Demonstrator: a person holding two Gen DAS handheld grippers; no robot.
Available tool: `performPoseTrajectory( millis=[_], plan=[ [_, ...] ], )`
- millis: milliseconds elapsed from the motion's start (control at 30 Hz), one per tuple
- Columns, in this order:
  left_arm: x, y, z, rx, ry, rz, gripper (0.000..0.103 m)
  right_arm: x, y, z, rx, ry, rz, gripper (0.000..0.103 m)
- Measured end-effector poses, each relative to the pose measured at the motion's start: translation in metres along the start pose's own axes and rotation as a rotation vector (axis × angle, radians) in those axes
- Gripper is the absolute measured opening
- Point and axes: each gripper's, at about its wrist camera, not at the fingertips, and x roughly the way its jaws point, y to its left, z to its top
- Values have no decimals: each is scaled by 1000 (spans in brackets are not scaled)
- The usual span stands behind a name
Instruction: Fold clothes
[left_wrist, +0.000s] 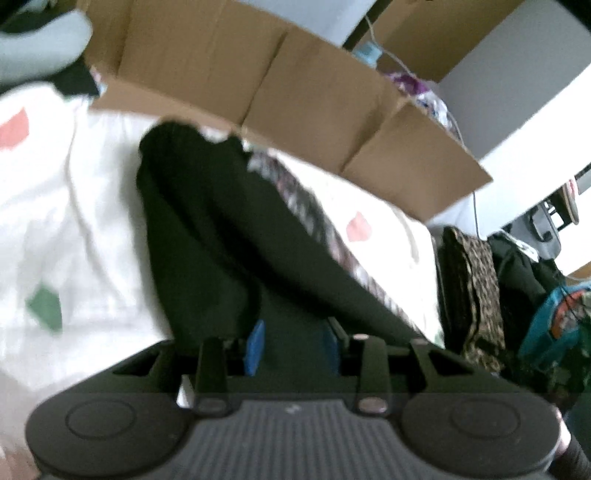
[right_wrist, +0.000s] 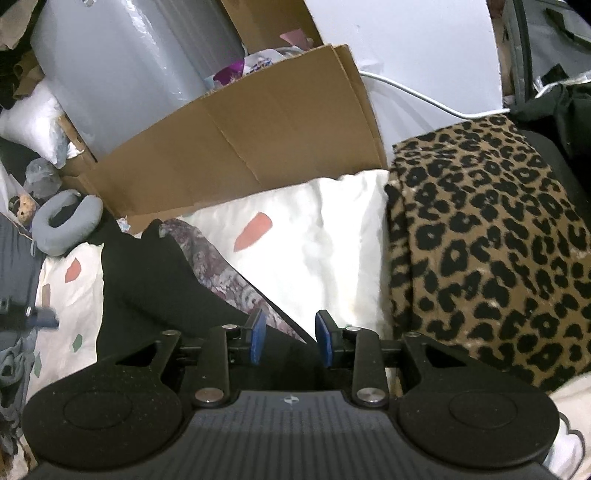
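A black garment (left_wrist: 221, 236) with a floral lining (left_wrist: 295, 192) lies on a white bedspread (left_wrist: 74, 206) with coloured patches. My left gripper (left_wrist: 293, 345) has its blue pads either side of the black cloth, which fills the gap between them; the view is blurred. In the right wrist view the same garment (right_wrist: 155, 288) lies on the bedspread (right_wrist: 314, 236). My right gripper (right_wrist: 290, 338) is open just above the garment's near edge, with its blue fingers (right_wrist: 257, 334) apart. The left gripper's tip (right_wrist: 40, 317) shows at the far left.
A folded leopard-print garment (right_wrist: 487, 251) lies to the right on the bed; it also shows in the left wrist view (left_wrist: 476, 295). A flattened cardboard box (right_wrist: 251, 140) stands behind the bed. A grey neck pillow (right_wrist: 66, 221) lies at the left. Bags and clothes (left_wrist: 546, 302) pile up at the right.
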Motion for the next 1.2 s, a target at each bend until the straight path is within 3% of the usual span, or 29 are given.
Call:
performPoseTrajectory(
  millis=[267,533,867,1200],
  plan=[
    [38,-16,76,34,-18,68,37,30,14,7,31,17,34,32],
    [88,-18,118,-80,3,131,36,64,25,15,7,31,40,32],
    [135,-28,146,-116,41,226,36,98,43,27,-34,72,65,32],
    [178,-21,137,-154,113,270,36,135,67,35,-97,128,128,32]
  ],
)
